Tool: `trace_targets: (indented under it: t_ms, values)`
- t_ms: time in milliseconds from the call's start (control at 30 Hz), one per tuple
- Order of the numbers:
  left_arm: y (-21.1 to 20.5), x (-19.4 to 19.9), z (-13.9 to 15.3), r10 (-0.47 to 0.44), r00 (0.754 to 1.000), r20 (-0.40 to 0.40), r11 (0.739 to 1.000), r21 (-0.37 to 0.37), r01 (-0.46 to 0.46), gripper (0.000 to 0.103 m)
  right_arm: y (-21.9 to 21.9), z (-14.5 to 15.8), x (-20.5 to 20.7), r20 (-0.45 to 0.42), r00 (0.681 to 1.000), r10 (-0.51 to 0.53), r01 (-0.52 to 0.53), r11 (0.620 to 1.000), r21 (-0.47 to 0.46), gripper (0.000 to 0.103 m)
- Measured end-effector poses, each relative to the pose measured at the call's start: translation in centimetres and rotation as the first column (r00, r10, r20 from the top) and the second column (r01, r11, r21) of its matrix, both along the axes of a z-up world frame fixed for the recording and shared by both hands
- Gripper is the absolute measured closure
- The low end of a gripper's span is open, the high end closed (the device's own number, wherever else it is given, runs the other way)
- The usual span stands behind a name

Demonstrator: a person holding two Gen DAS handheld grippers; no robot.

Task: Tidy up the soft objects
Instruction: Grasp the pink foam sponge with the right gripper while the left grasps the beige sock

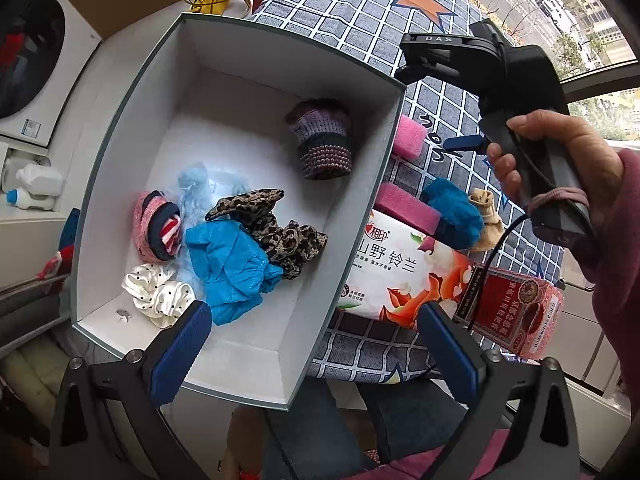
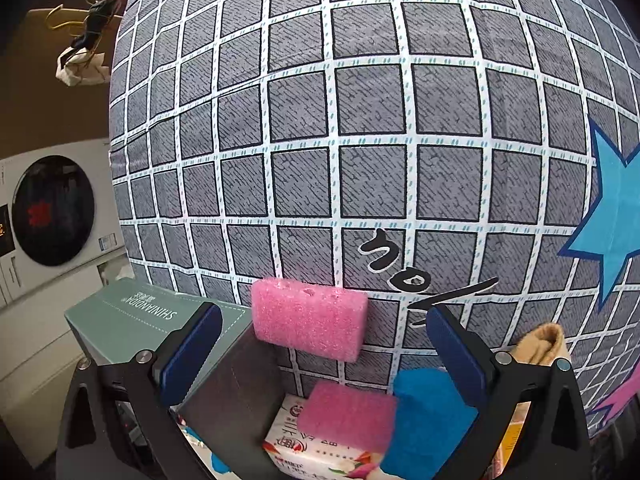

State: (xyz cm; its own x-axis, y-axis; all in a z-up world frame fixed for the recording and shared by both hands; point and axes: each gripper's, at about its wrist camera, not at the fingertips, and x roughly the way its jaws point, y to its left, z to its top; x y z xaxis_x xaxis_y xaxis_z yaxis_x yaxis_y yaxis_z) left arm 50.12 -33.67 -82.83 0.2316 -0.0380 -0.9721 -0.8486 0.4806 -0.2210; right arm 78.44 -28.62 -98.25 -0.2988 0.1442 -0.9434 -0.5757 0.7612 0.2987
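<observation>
Two grippers up over the table, and both stand with their blue pads spread wide, holding nothing. The left gripper (image 1: 316, 340) hangs above the near corner of the open box (image 1: 394, 128). The right gripper (image 2: 324, 344), gripped by a hand (image 1: 560, 160) in a maroon sleeve (image 1: 624, 260), points down at the checked cloth (image 2: 360, 140).

Just ahead of the right gripper's pads lies a light pink sponge (image 2: 310, 330), hard against the box's outer wall. Nearer in, a darker pink sponge (image 2: 348, 416) sits on a tissue pack (image 2: 320, 456), with a blue fuzzy piece (image 2: 428, 420) beside it and a tan sock (image 2: 540, 342) just beyond.

Inside the box: a purple knitted piece (image 1: 324, 140) near the far wall, then a cluster toward the left gripper's side — leopard scrunchie (image 1: 276, 228), blue mesh cloth (image 1: 228, 268), white dotted scrunchie (image 1: 158, 292), pink-and-navy roll (image 1: 156, 228), pale blue fluff (image 1: 194, 184). A red carton (image 1: 516, 312) lies beside the tissue pack.
</observation>
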Motion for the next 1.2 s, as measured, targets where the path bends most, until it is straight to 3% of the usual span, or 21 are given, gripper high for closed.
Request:
trace_targets:
  t_ms: [300,400,467,600,767,1000,1200]
  values:
    - [0.0,-1.5,0.1,-0.009,0.999,0.045,1.000,0.007,0.008,0.000,3.0,-4.6,-4.2,0.049,0.998,-0.025,0.029,0.995,-0.095,0.002]
    - [0.0,-1.6,0.2,-0.019,0.998,0.058,1.000,0.012,0.018,0.000,2.0,-4.3,-4.1,0.074,0.997,-0.021,0.028,0.995,-0.101,0.013]
    - [0.0,-1.7,0.3,-0.029,0.998,0.055,0.999,0.022,0.028,0.000,1.5,-3.4,-4.7,0.075,0.997,-0.018,0.024,0.996,-0.082,0.032]
    - [-0.1,-1.5,0.8,-0.050,0.997,0.056,0.998,0.041,0.048,0.000,0.6,-2.1,-4.1,0.056,0.998,-0.032,0.034,0.999,-0.038,0.033]
    - [-0.1,0.2,2.0,-0.097,0.993,0.062,0.993,0.075,0.092,0.000,-2.7,0.6,-1.9,-0.004,0.992,-0.130,0.130,0.988,0.085,0.033]
    - [0.6,7.5,3.7,-0.223,0.967,0.123,0.974,0.075,0.215,0.000,-11.5,8.4,2.8,-0.135,0.950,-0.282,0.310,0.904,0.293,0.033]
    - [1.9,16.8,-0.2,-0.367,0.927,0.076,0.929,-0.034,0.370,0.000,-19.8,13.4,6.2,-0.201,0.900,-0.386,0.436,0.806,0.400,0.033]
